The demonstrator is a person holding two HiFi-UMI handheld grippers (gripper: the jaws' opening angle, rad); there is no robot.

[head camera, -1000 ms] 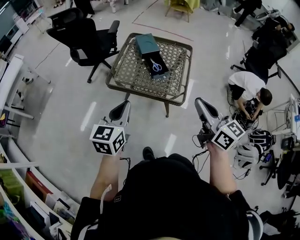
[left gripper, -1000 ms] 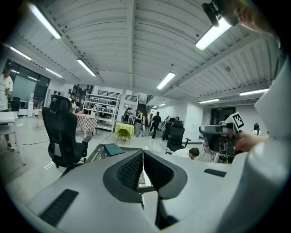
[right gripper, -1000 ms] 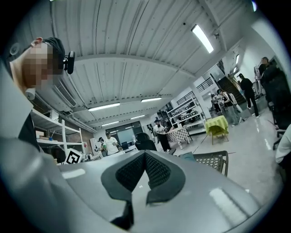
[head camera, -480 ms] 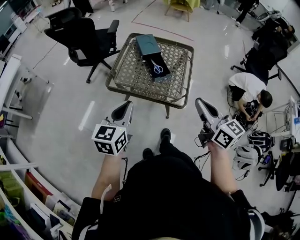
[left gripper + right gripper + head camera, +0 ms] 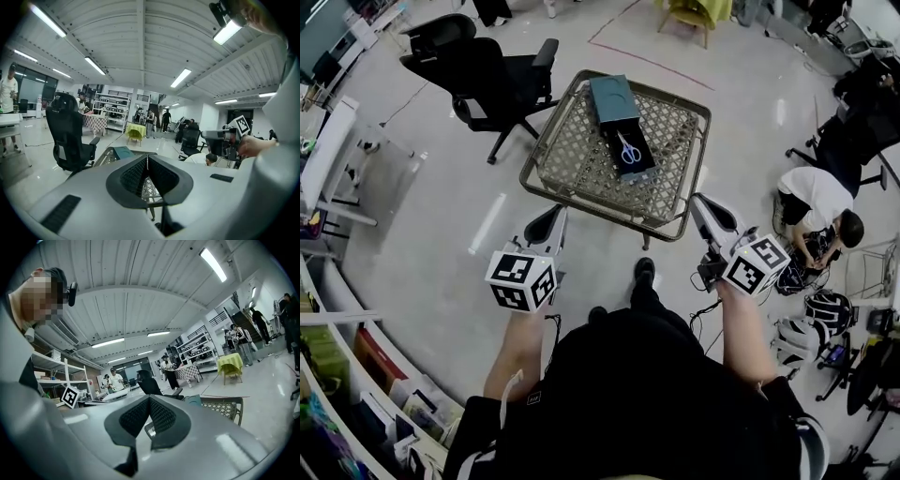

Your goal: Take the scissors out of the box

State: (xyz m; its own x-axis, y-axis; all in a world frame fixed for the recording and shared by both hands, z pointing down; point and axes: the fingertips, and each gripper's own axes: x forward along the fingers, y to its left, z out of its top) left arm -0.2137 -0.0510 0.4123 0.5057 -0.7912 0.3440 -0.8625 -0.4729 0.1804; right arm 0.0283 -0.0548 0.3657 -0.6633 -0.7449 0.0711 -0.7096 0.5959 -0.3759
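Lying in the open dark rectangular box on the square wicker-lattice table, the blue-handled scissors sit well ahead of both grippers (roughly between them, farther out). The left gripper and right gripper hover at the table's near rim, jaws pressed together, gripping nothing.
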